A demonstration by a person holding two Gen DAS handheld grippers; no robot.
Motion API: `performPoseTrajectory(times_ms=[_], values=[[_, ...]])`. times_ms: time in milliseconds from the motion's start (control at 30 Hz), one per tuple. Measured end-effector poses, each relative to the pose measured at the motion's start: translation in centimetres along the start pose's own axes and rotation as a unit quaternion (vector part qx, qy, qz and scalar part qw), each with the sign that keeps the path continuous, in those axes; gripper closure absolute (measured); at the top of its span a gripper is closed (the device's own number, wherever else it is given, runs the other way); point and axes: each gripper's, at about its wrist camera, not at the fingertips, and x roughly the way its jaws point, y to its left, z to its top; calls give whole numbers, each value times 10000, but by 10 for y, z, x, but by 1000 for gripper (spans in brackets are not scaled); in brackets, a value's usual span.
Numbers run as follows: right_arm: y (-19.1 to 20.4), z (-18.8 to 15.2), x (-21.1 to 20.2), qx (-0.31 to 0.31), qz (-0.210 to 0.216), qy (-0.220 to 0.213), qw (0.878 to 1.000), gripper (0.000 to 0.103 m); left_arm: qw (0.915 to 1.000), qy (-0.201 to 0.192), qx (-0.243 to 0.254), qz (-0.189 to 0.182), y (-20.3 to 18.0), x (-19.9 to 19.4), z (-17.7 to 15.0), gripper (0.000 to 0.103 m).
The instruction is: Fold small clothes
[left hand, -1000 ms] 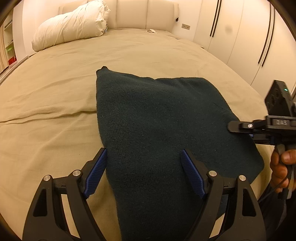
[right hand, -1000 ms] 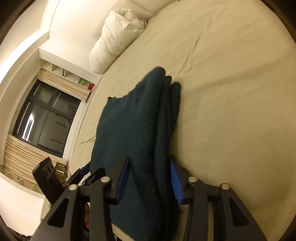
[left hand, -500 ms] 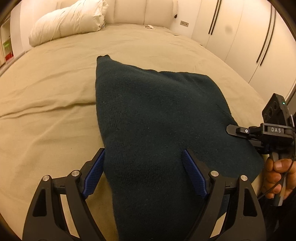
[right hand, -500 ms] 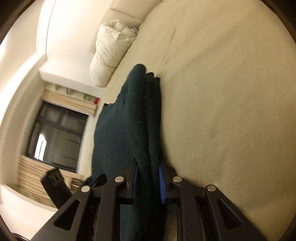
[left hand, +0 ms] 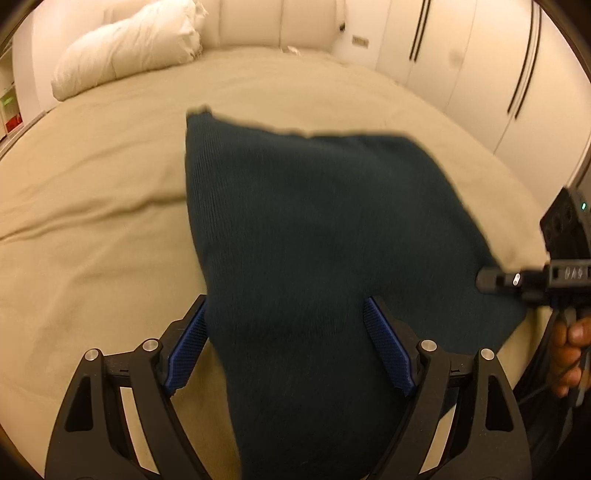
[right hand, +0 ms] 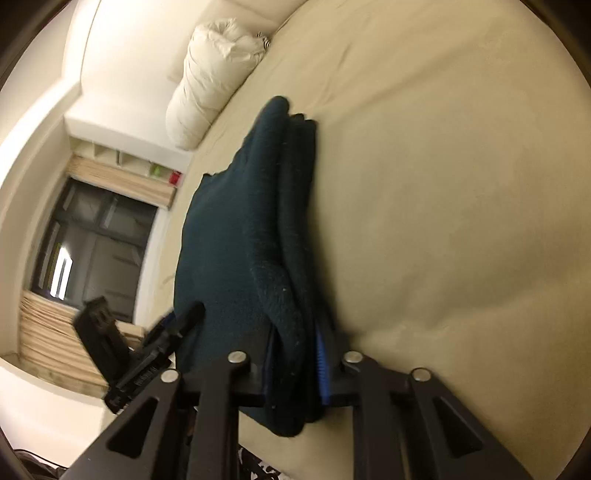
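Note:
A dark teal knitted garment point(left hand: 314, 229), folded in layers, lies on the beige bed point(left hand: 92, 206). My left gripper point(left hand: 288, 350) is open, its blue pads on either side of the garment's near left part. My right gripper point(right hand: 295, 363) is shut on the garment's thick folded edge point(right hand: 291, 280), tilted on its side; it also shows at the right of the left wrist view point(left hand: 491, 278), at the garment's right edge. The garment's near end is hidden under both grippers.
A white rolled duvet point(left hand: 125, 48) lies at the bed's head by the padded headboard point(left hand: 280, 22). White wardrobe doors point(left hand: 491, 62) stand to the right. A dark window point(right hand: 96, 251) and shelves are on the left side.
My right gripper has closed on the garment's folded edge and turned on its side. The garment has lifted and shifted slightly. My left gripper stays open around it.

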Motion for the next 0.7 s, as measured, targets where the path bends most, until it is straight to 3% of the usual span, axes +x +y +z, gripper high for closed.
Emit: performPoseTrajectory(times_ms=[100,167,233,333,400,467,533,633,700], values=[[-3,-2,-1,-76,125,-62,9999,89,9988,-36,-320,-380,14,6,-14,19],[4,-3,-6,-190,16,-23,9998,85,9985,-26,-375,-399,18,3,-13,19],[14,-2,-19,-305,-275,-65,9991,67,9986,-53,-373,-359,16,-6,-12,20],[32,3,-46,-516,-428,-388,9970,65,9983,-314,-377,-299,16,-30,-6,20],[46,11,-55,-630,-296,-565,9960,65,9967,-578,-500,-290,22,-45,5,20],[61,23,-46,-768,104,-469,9959,65,9954,-663,-554,-403,25,-48,27,20],[76,37,-28,-922,238,-311,9950,65,9944,-794,-525,-454,25,-43,53,20],[83,64,11,-959,520,43,9940,65,9906,-401,-675,-1118,34,-18,91,22],[83,87,36,-803,595,207,9948,65,9885,-240,-717,-1310,33,0,114,22]])
